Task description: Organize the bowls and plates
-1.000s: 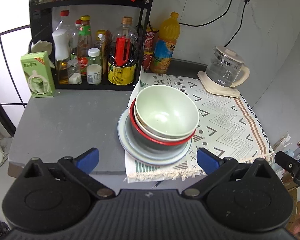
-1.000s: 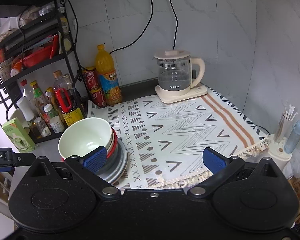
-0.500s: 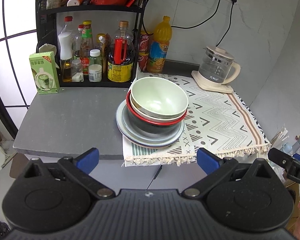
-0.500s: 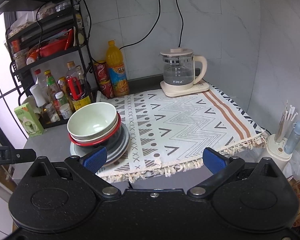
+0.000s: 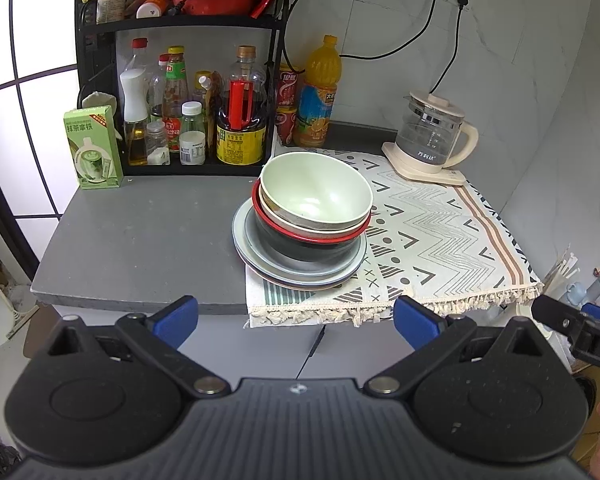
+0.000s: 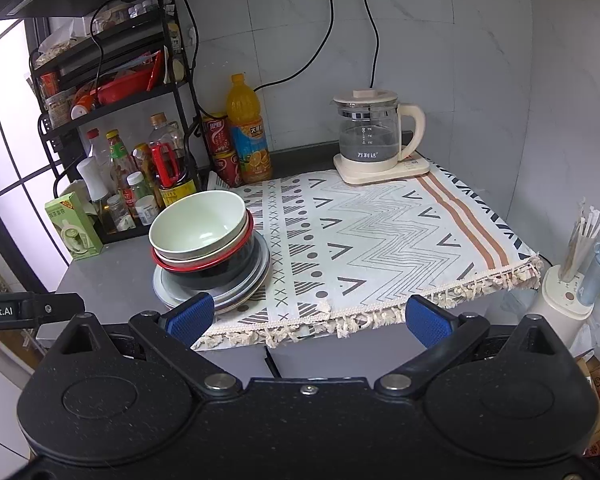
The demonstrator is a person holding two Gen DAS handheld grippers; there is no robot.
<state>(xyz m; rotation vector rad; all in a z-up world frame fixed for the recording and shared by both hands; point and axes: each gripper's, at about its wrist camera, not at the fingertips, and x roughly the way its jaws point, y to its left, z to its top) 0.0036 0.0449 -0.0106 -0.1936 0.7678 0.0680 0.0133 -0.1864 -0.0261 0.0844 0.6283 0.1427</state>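
Both the left gripper and right gripper hang wide open and empty before the pale green bowl nested atop stacked bowls and, apparently, several grey plates.

Both wrist views face the counter from off its front edge, sharing dish stack

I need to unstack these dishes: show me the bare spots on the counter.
Free: grey counter between green carton and dish stack; patterned cloth between stack and kettle. Crowded: bottle rack behind.
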